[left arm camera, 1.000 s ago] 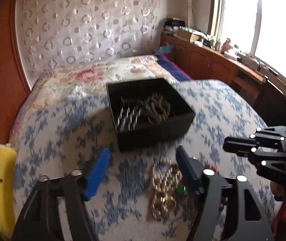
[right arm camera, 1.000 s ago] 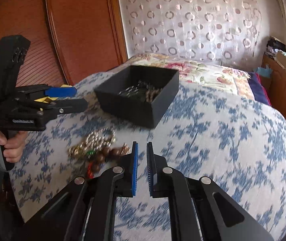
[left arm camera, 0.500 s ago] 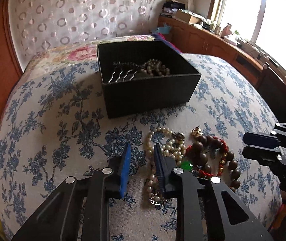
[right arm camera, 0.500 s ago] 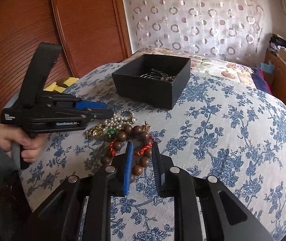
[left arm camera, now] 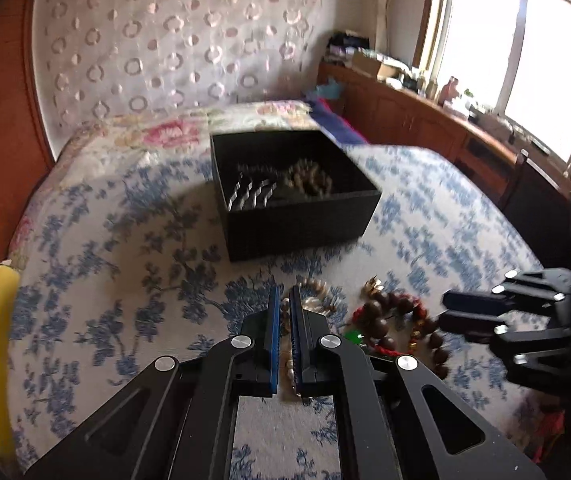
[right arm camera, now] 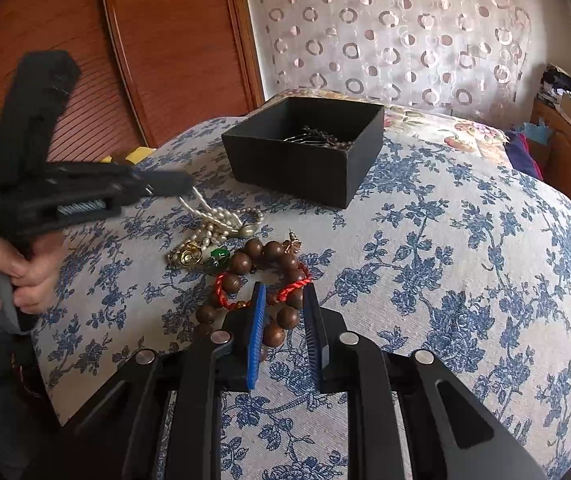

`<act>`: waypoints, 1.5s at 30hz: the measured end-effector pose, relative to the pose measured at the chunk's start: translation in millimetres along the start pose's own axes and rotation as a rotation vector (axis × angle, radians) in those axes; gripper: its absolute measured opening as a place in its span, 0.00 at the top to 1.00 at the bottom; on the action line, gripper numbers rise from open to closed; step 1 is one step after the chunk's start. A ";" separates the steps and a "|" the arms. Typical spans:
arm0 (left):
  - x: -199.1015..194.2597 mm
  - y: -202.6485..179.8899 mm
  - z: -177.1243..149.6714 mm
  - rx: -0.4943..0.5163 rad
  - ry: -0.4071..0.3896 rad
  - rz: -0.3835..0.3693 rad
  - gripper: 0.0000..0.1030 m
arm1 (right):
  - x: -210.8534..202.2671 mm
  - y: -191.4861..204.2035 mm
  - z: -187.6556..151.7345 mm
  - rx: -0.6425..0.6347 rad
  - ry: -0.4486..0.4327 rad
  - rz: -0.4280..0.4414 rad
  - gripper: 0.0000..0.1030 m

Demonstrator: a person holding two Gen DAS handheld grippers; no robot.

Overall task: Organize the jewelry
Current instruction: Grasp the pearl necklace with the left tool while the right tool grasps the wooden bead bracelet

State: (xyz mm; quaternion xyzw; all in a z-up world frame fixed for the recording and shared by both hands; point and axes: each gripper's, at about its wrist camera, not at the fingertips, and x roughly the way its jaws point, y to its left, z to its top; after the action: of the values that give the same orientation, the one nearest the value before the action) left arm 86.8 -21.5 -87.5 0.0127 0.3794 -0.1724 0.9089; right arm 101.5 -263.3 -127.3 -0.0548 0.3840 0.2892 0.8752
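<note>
Nearest me, the right gripper [right arm camera: 283, 320] hangs over the blue-flowered white bedspread [right arm camera: 465, 280] with its blue-padded fingers spread apart, a bracelet of large round brown wooden beads [right arm camera: 269, 272] lying partly between them, looped with a thin red cord bracelet [right arm camera: 301, 284]. Just beyond sit a small green stone [right arm camera: 219, 255] and a gold ring [right arm camera: 189, 256]. The left gripper [left arm camera: 284, 320] has its fingers pressed nearly together on a strand of small cream pearls [right arm camera: 217, 220]; the necklace rises taut from the heap to the fingertips, its loose end on the cloth. Farther back stands a square black open box [right arm camera: 305, 164], holding silver wavy hair pins [left arm camera: 251, 194] and a coil of dull brownish beads [left arm camera: 311, 178]. Behind it is a floral pink quilt [left arm camera: 173, 132].
</note>
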 end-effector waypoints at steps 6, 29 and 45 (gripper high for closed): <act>-33.6 -2.6 4.4 0.004 -0.083 0.015 0.96 | 6.5 -0.8 4.4 0.007 0.013 0.011 0.80; -53.5 -3.2 5.4 -0.003 -0.140 0.019 0.96 | 15.0 -8.3 21.2 0.031 0.005 -0.001 0.97; -77.4 -5.3 39.2 0.025 -0.224 0.031 0.96 | -35.3 2.0 64.0 -0.037 -0.135 -0.031 0.97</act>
State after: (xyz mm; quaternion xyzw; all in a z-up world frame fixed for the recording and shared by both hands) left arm 61.4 -9.0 -5.3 0.0107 0.2732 -0.1632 0.9479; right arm 122.4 -257.7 -57.4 -0.0574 0.3175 0.2856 0.9024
